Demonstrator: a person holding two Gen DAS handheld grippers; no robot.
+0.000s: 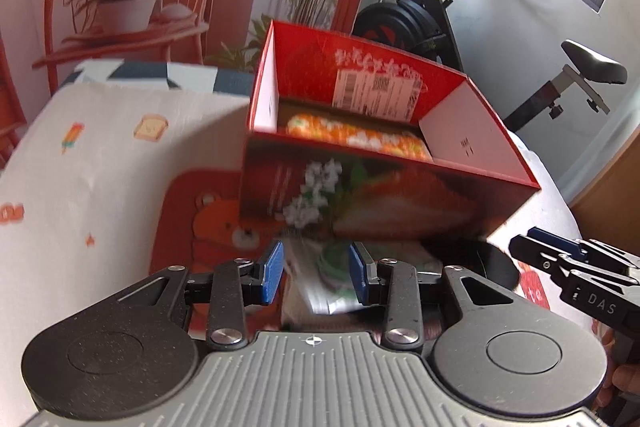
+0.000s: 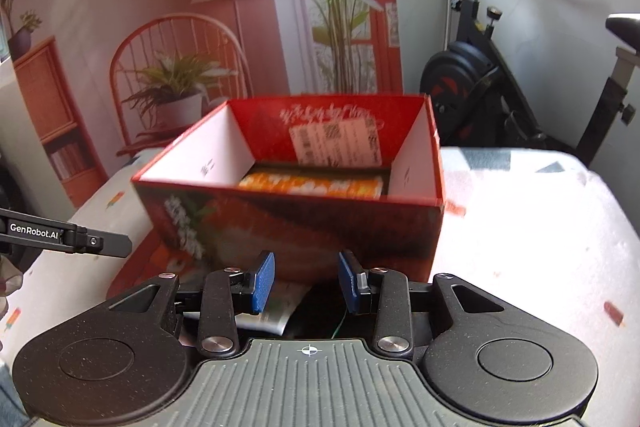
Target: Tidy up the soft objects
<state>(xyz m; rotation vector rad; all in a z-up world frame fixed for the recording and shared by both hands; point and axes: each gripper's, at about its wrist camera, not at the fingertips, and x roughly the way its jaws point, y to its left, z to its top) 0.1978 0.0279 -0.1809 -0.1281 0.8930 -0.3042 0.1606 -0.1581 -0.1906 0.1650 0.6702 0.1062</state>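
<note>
Blue-padded fingers of the left gripper [image 1: 316,277] stand spread, pinching nothing; a blurred white-and-green soft packet [image 1: 320,291] lies just beneath and between them, close below the pads. Ahead of the fingertips rises the red box [image 1: 384,195], and inside it an orange-and-white soft item [image 1: 360,137] lies with its long axis across the fingers' line. To the right, the right gripper [image 2: 306,281] is likewise spread and empty; the same packet [image 2: 280,311] sits under its left pad only. By my judgement the left gripper is better centred over it.
</note>
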